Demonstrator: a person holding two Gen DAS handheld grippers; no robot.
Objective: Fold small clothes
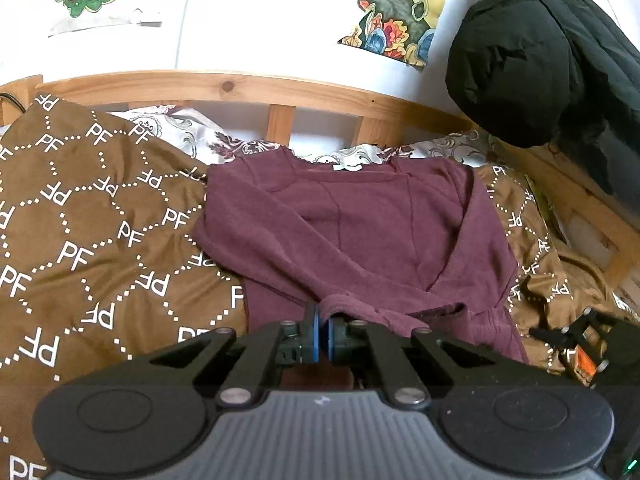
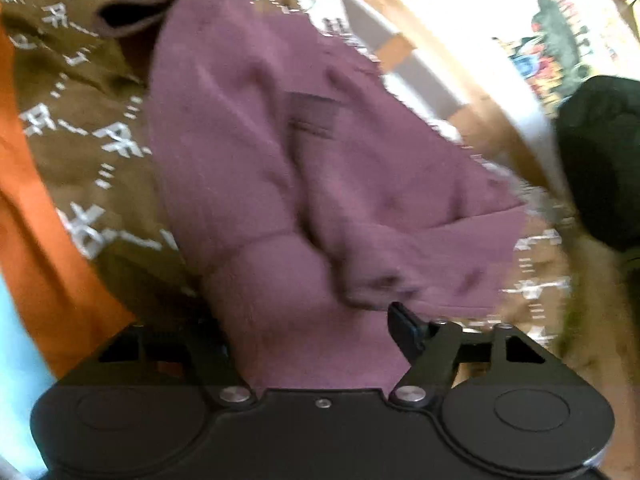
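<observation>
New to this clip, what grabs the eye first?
The maroon sweater spread mid-frame on the brown PF-print blanket, its hem pinched in the left gripper with jaws shut. Behind it, a black jacket hangs at upper right over the wooden bed rail.

Wooden bed (image 1: 256, 90), brown lettered blanket (image 1: 80, 216), maroon top (image 1: 360, 232) spread on it

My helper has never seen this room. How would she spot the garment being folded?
Find the wooden bed frame against the white wall, then the brown blanket printed with white letters. On it lies the maroon sweater, sleeves folded across, the only plain purple-red cloth there.
</observation>
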